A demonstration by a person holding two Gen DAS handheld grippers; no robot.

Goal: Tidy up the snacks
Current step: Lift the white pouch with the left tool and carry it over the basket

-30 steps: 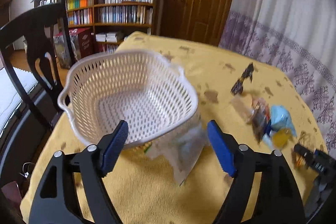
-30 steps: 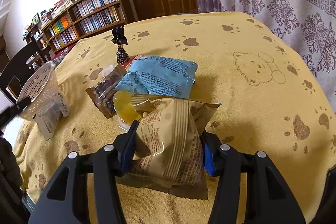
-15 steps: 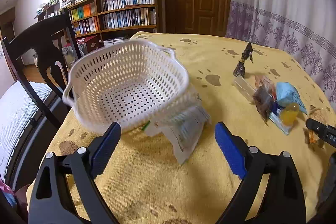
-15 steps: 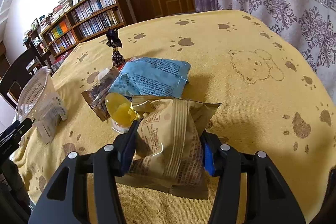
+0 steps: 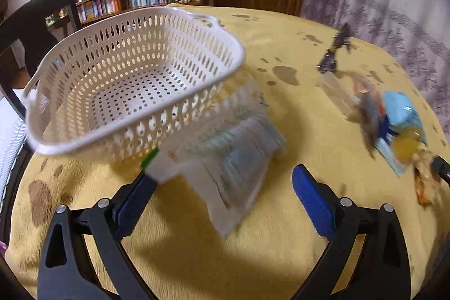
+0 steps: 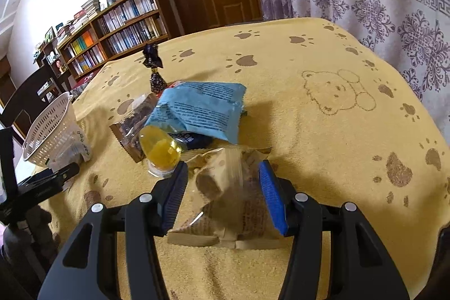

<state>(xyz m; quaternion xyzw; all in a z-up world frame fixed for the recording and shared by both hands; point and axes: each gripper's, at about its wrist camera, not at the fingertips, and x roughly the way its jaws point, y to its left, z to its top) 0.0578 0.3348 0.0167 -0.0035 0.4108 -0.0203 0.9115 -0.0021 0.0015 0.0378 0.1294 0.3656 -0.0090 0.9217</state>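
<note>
Left gripper, jaws wide, low over the white packet lying against the tilted basket (view blurred); right gripper, jaws straddling tan snack bag, contact uncertain.

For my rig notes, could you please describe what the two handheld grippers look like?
Both look alike: the left gripper and the right gripper have matte black plastic arms with triangular cut-outs and silver round screw heads. Their fingers carry bright blue ribbed pads on the inner faces. No cables, markings or sleeves are visible.
</note>
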